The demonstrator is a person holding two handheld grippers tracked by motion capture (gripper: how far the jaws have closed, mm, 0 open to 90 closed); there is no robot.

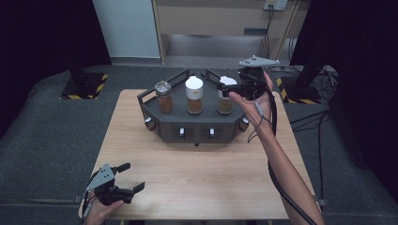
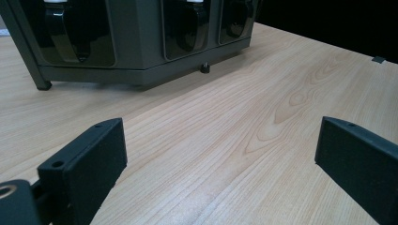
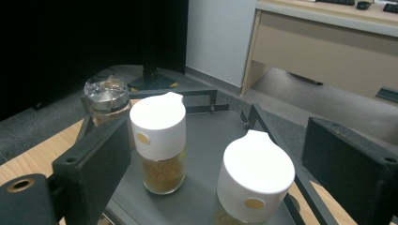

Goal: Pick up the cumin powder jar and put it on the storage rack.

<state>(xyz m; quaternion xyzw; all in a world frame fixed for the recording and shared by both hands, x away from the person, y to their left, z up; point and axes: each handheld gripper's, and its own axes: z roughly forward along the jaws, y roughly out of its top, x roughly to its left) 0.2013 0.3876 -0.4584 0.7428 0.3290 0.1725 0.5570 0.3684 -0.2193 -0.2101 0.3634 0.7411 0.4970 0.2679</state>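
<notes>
Setting: lab / recording booth. Evidence: wooden table stood on grey carpet, black curtains at both sides; stand bases w/ yellow-black hazard tape; cables ran across floor; wall socket & beige desk at rear.

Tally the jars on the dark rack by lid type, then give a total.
White-capped jars: 2
Silver-lidded jar: 1
Total: 3 jars on the rack
</notes>
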